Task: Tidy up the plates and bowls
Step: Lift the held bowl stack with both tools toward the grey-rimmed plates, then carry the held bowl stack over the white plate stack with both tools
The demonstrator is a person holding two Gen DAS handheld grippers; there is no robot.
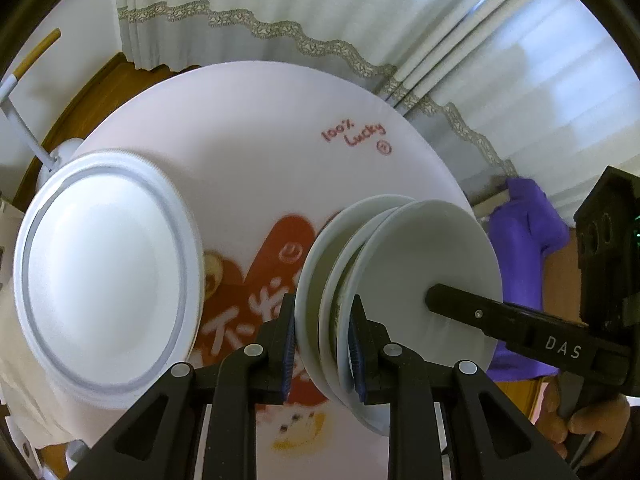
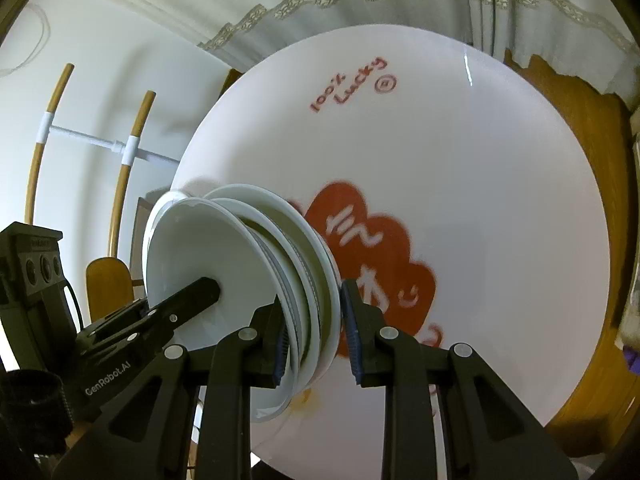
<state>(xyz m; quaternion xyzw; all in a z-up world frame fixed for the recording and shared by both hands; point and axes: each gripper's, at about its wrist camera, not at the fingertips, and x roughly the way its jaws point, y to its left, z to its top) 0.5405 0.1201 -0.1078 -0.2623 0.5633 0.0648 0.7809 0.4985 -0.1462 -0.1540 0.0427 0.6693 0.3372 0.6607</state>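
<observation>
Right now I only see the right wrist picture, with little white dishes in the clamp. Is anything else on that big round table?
Observer: Yes. The left wrist view shows a white plate with a grey ring at the left edge of the round table, beside the stack of small dishes.
Operator: Does the other clamp hold the stack too?
Observer: Yes. The left gripper has a pad on each side of the stack's rim.
Operator: Who holds my clamp?
Observer: A hand grips the handle of the right gripper, low on the right in the left wrist view.
</observation>
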